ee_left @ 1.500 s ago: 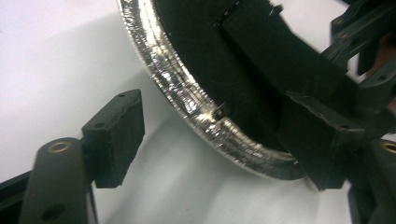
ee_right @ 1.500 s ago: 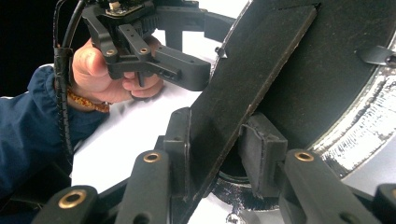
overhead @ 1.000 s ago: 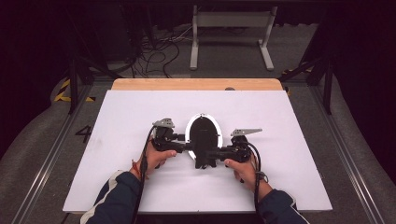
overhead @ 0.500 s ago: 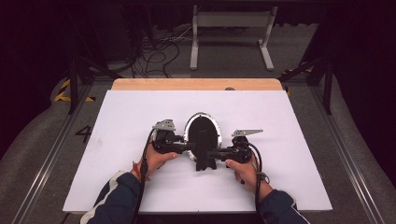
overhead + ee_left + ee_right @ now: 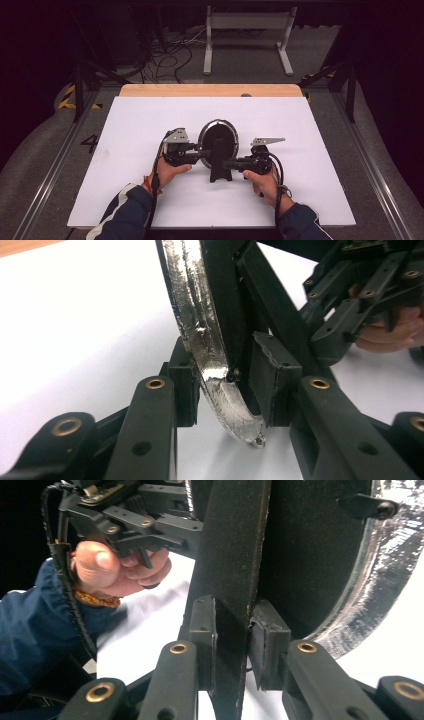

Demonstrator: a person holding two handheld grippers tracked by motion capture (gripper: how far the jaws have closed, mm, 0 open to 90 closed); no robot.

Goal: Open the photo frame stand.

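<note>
1. An oval picture frame (image 5: 218, 141) with a silvery, crinkled foil-like rim and a matte black back is held upright near the middle of the white table (image 5: 130, 130).
2. A flat black stand strip (image 5: 231, 560) is seen running down the frame's back.
3. The frame's lower rim (image 5: 210, 370) is bracketed by the left gripper (image 5: 225, 382); its jaws have just been closing, and the blocky black pads are set against rim and back.
4. The stand strip is clamped by the right gripper (image 5: 232, 645), whose jaws have just been narrowing.
5. A figure "4" (image 5: 90, 143) is marked on the floor left of the table.
</note>
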